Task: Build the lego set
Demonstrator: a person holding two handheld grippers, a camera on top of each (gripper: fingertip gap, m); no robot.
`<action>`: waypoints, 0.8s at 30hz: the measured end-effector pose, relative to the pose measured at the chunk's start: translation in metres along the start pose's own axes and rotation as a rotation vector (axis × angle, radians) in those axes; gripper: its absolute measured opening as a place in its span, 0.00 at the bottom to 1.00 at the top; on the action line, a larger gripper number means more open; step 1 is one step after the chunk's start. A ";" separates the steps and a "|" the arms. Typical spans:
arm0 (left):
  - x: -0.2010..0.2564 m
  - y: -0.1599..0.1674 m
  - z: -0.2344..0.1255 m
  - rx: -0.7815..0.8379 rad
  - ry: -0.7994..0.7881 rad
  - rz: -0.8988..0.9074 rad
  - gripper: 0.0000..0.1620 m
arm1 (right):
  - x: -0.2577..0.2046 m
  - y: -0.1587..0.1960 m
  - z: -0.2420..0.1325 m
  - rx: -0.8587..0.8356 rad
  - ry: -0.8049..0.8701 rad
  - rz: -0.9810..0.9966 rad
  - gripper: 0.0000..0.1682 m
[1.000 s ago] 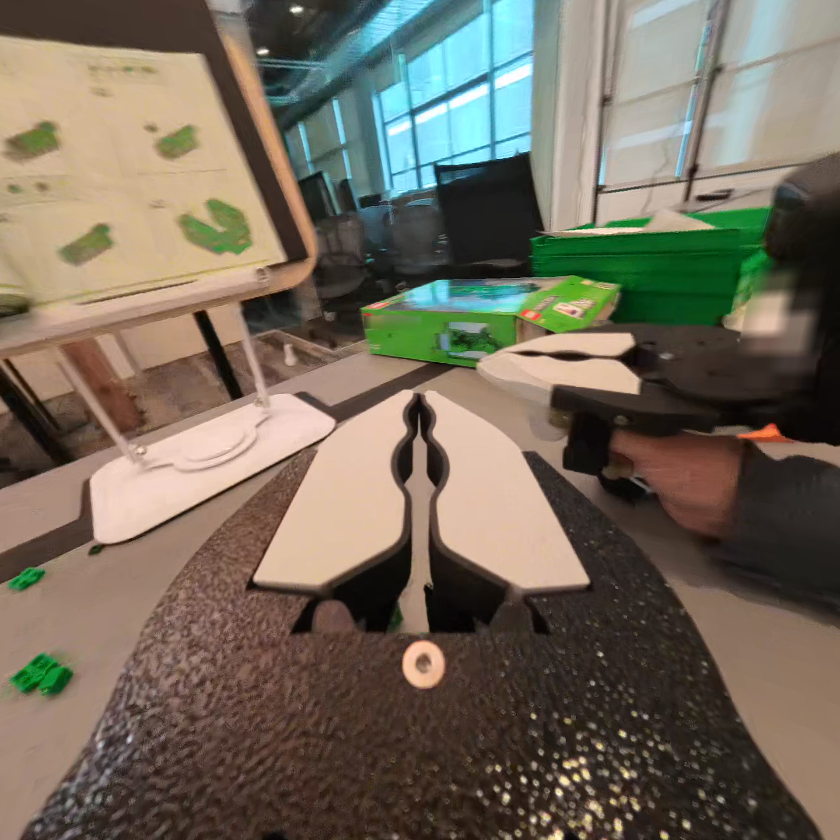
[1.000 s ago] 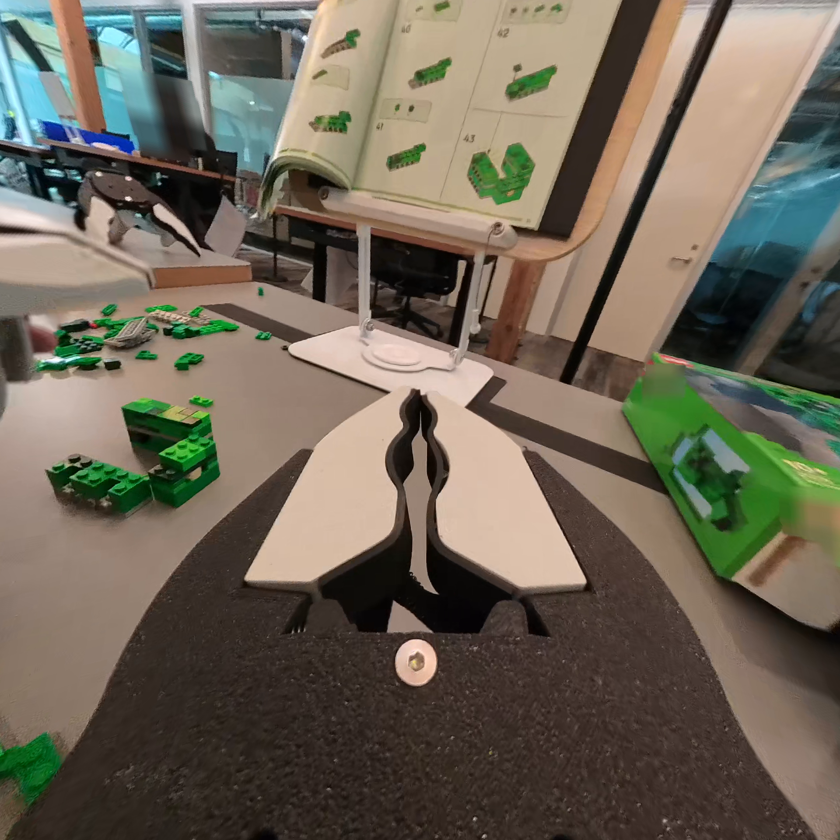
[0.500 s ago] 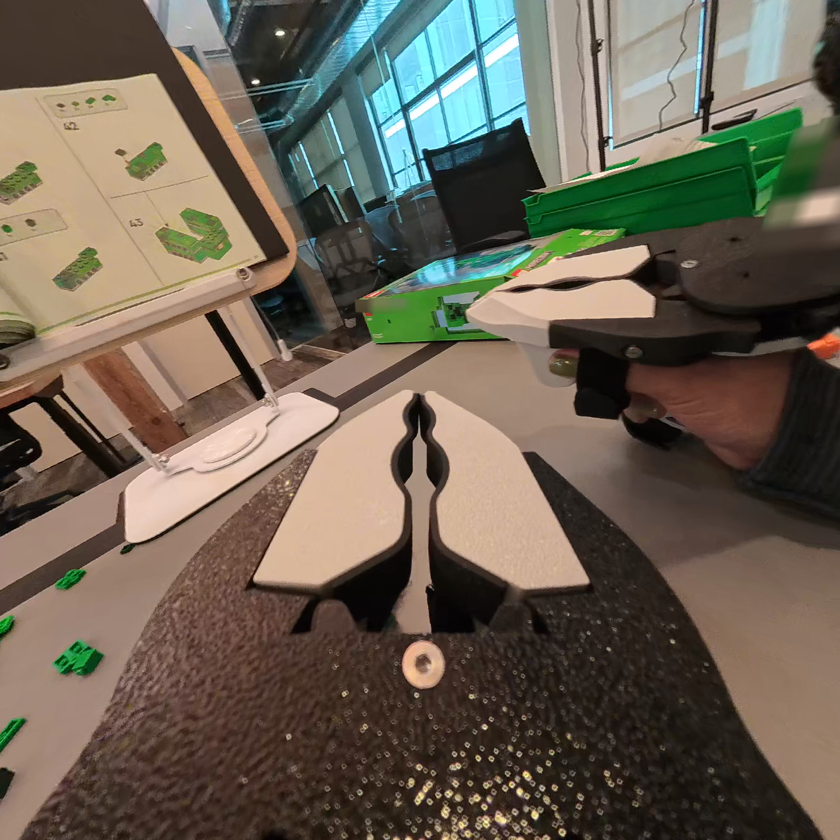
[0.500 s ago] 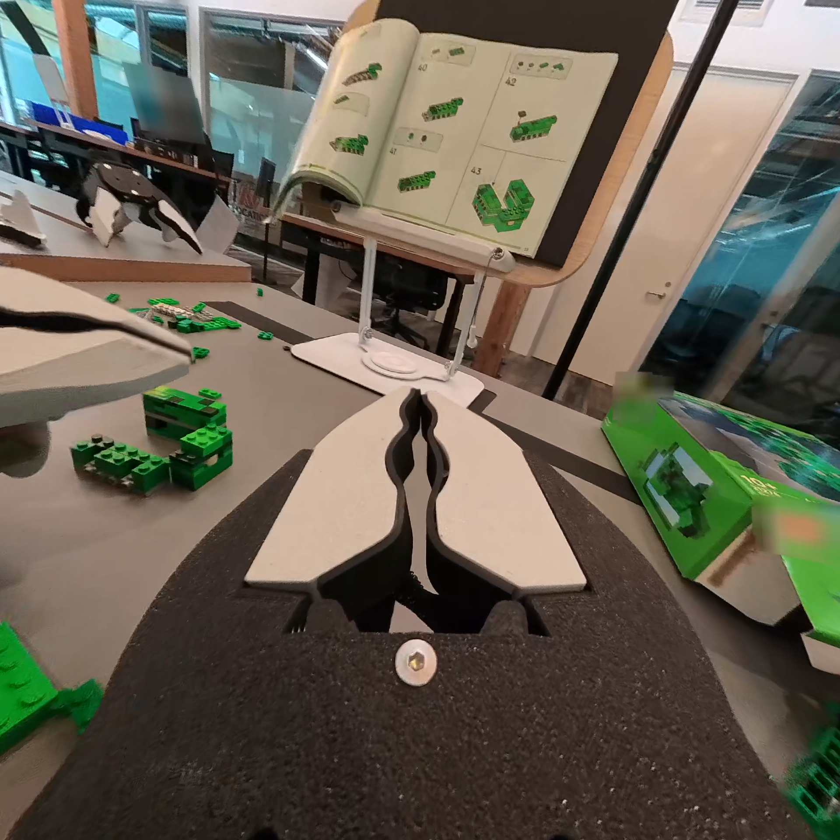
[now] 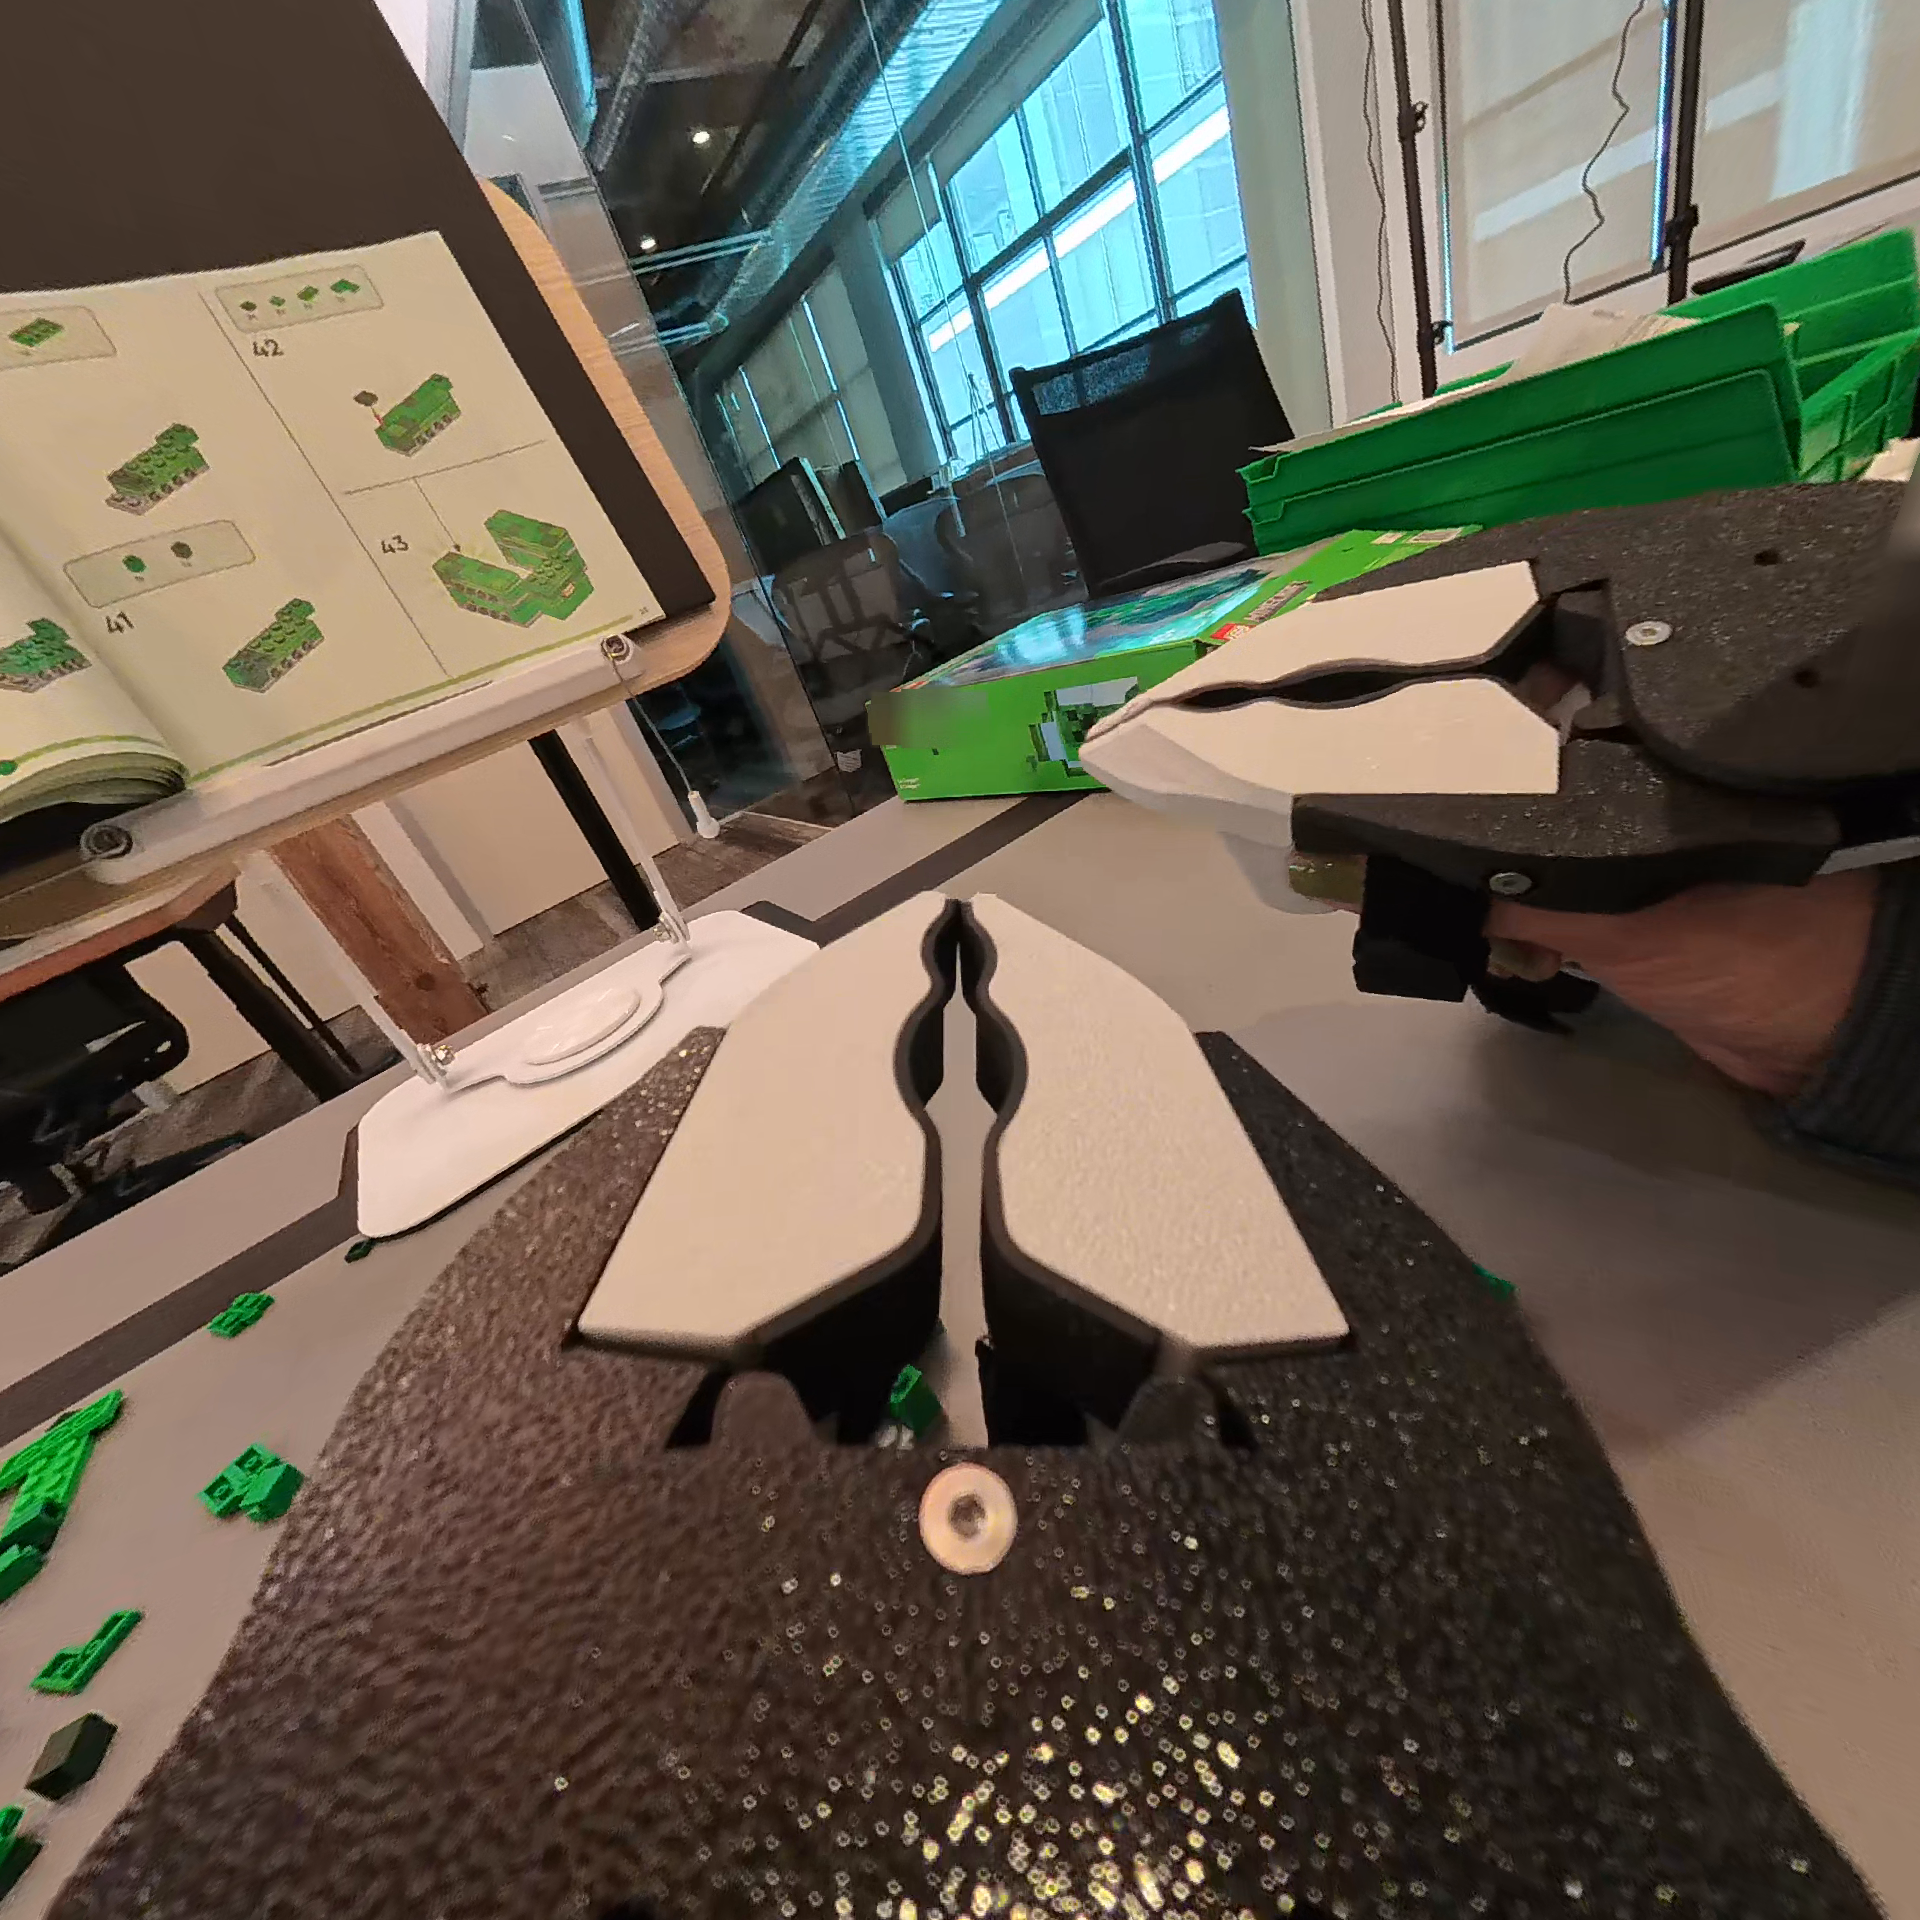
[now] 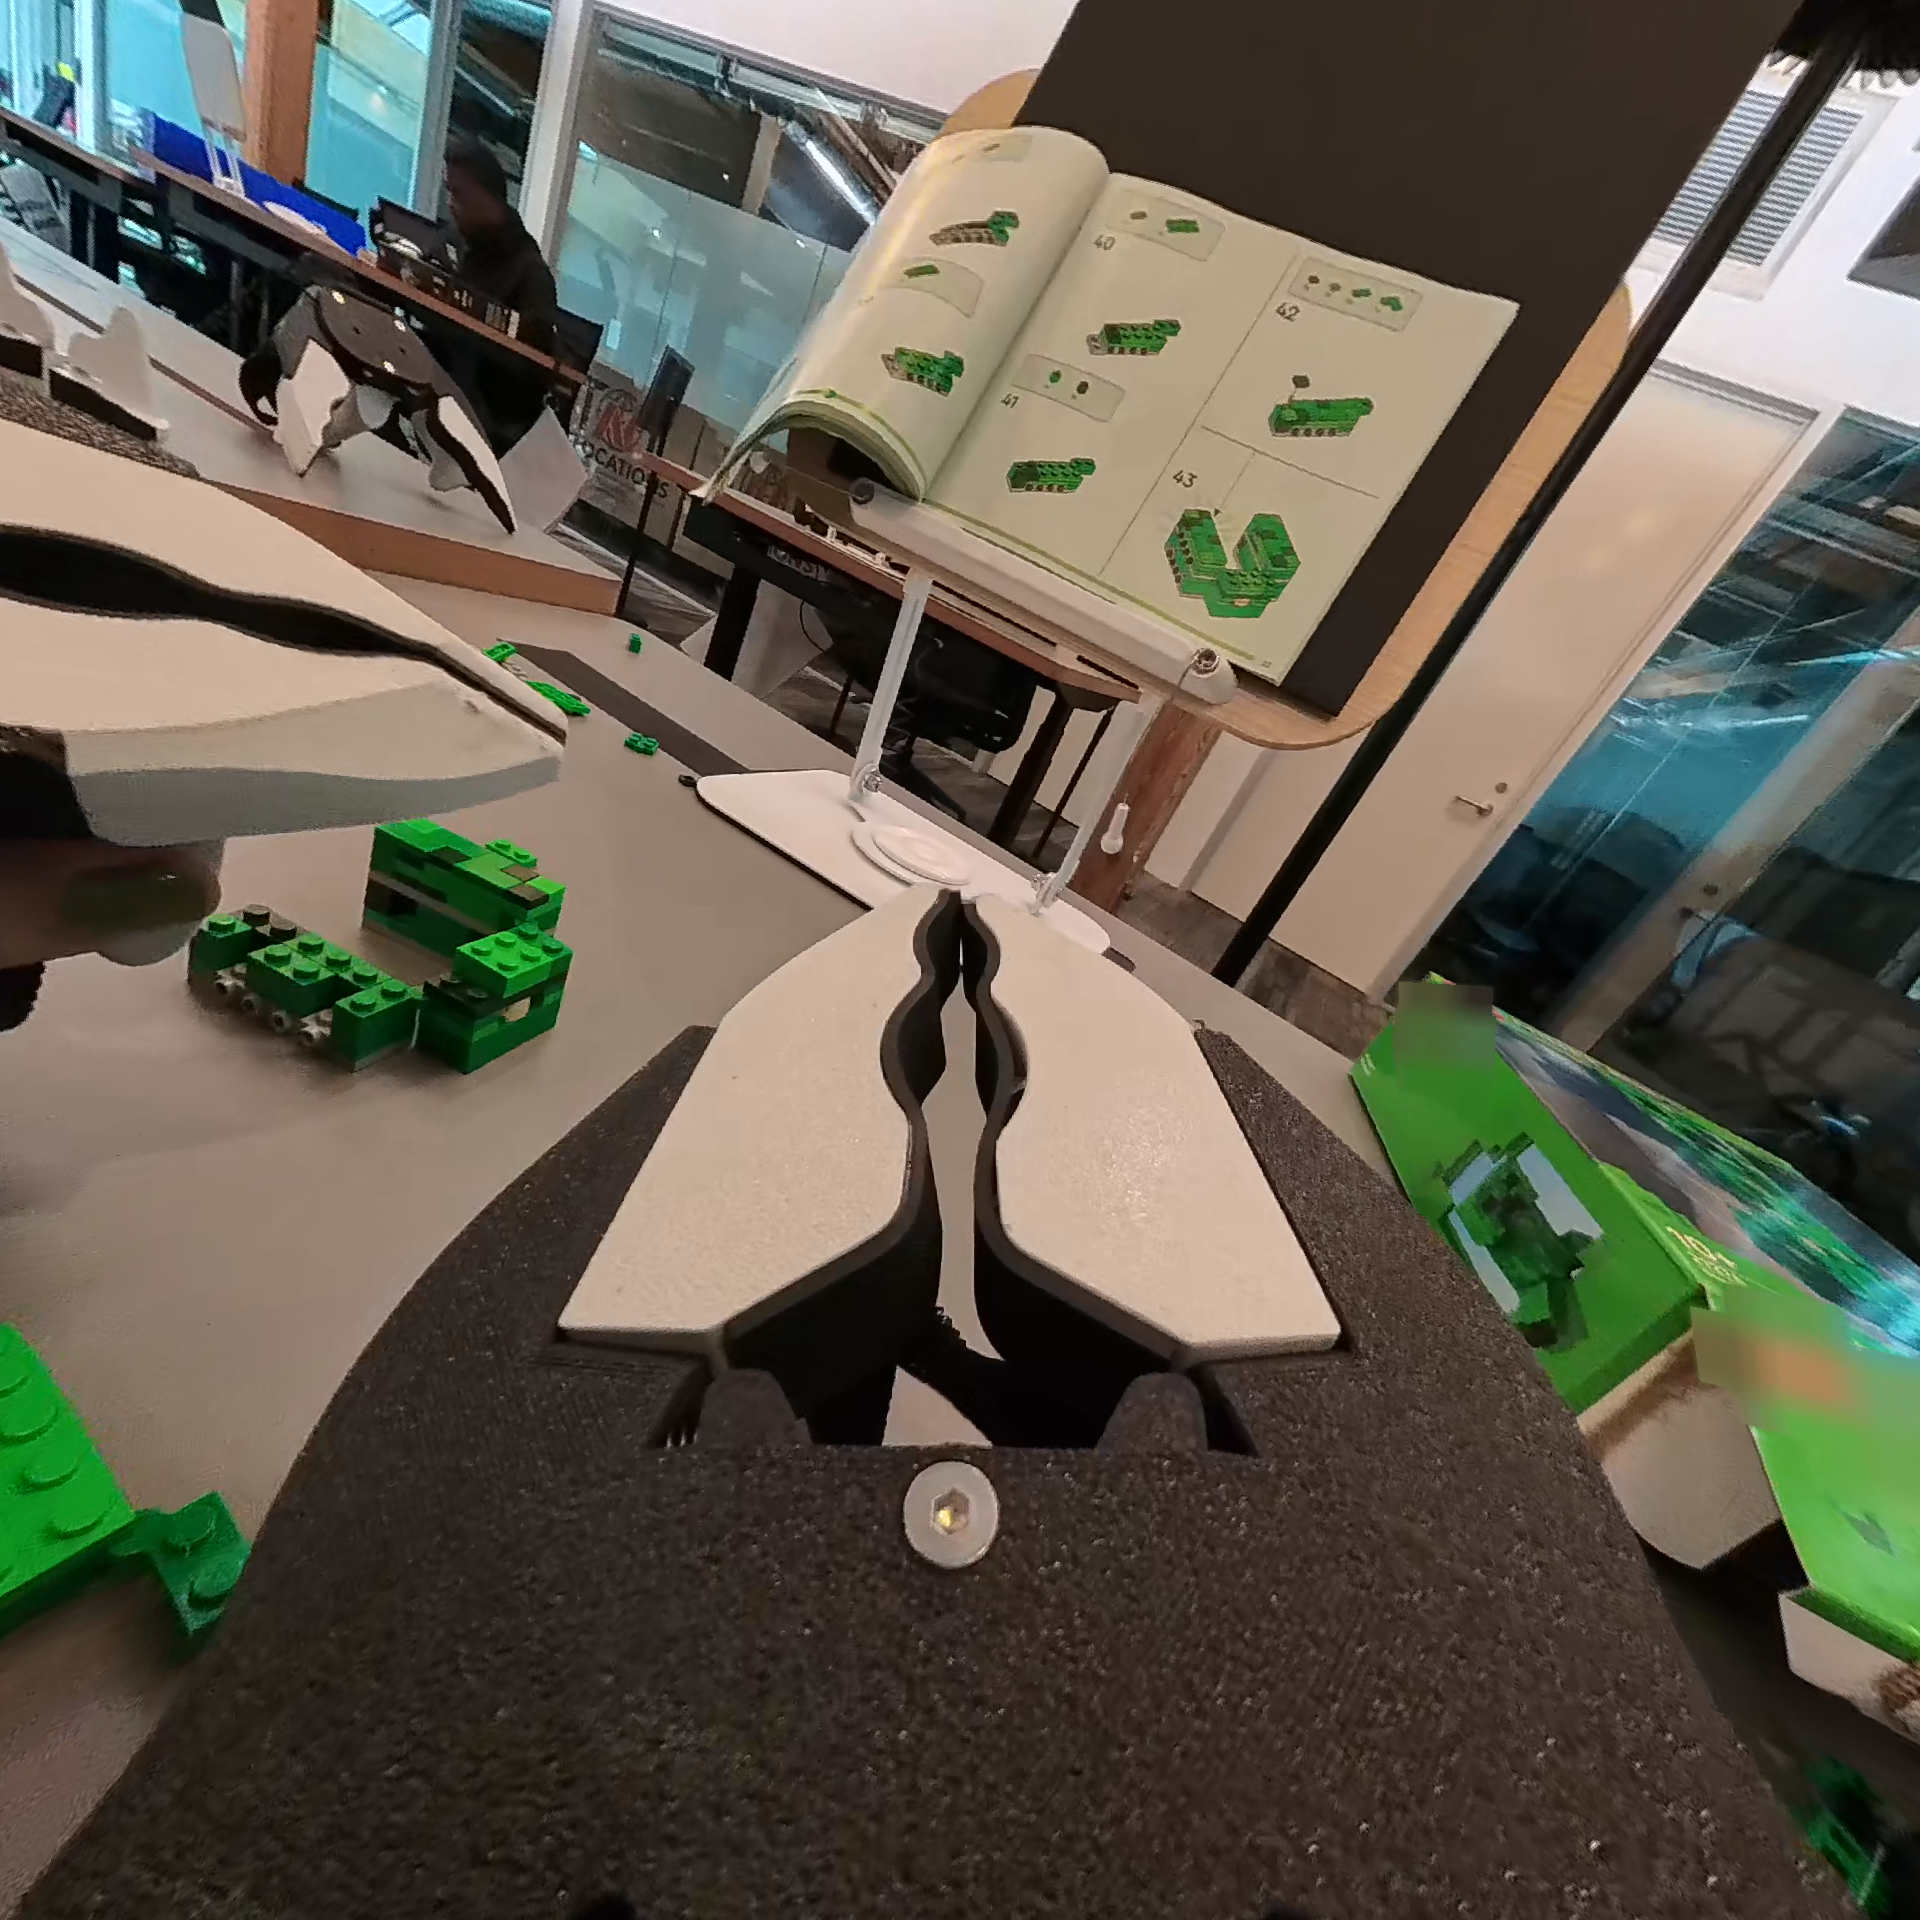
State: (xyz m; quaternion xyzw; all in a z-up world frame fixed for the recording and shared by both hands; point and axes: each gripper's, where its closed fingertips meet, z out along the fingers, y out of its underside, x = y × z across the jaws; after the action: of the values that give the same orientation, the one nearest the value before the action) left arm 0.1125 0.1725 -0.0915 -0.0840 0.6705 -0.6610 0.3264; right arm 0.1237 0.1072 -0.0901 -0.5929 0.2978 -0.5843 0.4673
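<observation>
My left gripper point(image 5: 958, 920) is shut and empty, raised above the grey table point(image 5: 1455, 1195). My right gripper point(image 6: 954, 914) is shut and empty too. Each shows in the other's view: the right one at the right of the left wrist view point(image 5: 1101, 743), the left one at the left of the right wrist view point(image 6: 540, 743). A U-shaped green lego build point(image 6: 416, 956) sits on the table under the left gripper's tip. Loose green pieces point(image 5: 249, 1481) lie at the left. A green plate point(image 6: 52, 1496) lies at the near left edge of the right wrist view.
An open instruction booklet point(image 6: 1143, 395) rests on a white stand point(image 6: 894, 831) at the table's far side. A green lego box point(image 6: 1558, 1226) lies to the right. Green bins point(image 5: 1558, 447) are stacked behind it. A spare gripper point(image 6: 364, 405) lies on another table. My hands' fingertips stand some 7 centimeters from each other. My left tips are roughly 11 centimeters from the green plate point(image 6: 52, 1496).
Both grippers have tilted upward and drawn closer together. The lego build now appears nearer in the right wrist view. Both stayed shut.
</observation>
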 end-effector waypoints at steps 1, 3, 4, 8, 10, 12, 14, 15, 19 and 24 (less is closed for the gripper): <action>0.001 0.000 0.000 -0.004 0.005 0.003 0.00 | -0.001 0.001 0.001 -0.006 -0.002 -0.001 0.00; 0.000 0.003 0.001 -0.026 0.009 0.007 0.00 | -0.003 0.003 0.003 -0.023 -0.013 -0.006 0.00; -0.002 0.003 0.001 -0.029 0.003 0.004 0.00 | -0.004 0.003 0.003 -0.027 -0.017 -0.011 0.00; -0.015 0.006 0.000 -0.026 -0.031 -0.033 0.00 | -0.003 0.001 0.001 -0.012 -0.020 0.003 0.00; -0.022 0.009 0.000 -0.030 -0.052 -0.056 0.00 | -0.001 0.002 0.001 -0.010 -0.019 0.016 0.00; -0.027 0.007 -0.001 -0.018 -0.057 -0.088 0.00 | -0.001 0.003 0.001 -0.014 -0.024 0.022 0.00; -0.031 0.006 -0.002 -0.010 -0.067 -0.102 0.00 | -0.001 0.003 0.001 -0.017 -0.023 0.025 0.00; -0.034 0.005 -0.003 -0.007 -0.080 -0.101 0.00 | 0.000 0.003 0.001 -0.016 -0.021 0.029 0.00; -0.052 0.001 -0.013 0.000 -0.152 -0.071 0.00 | 0.001 0.005 0.000 -0.021 -0.023 0.045 0.00; -0.077 0.005 -0.041 -0.040 -0.251 0.008 0.13 | -0.003 0.002 -0.001 -0.002 -0.050 0.033 0.00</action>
State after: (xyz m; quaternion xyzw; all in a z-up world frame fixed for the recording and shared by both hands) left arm 0.1508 0.2488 -0.0749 -0.1699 0.6377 -0.6304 0.4087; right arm 0.1228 0.1093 -0.0929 -0.6026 0.2964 -0.5613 0.4837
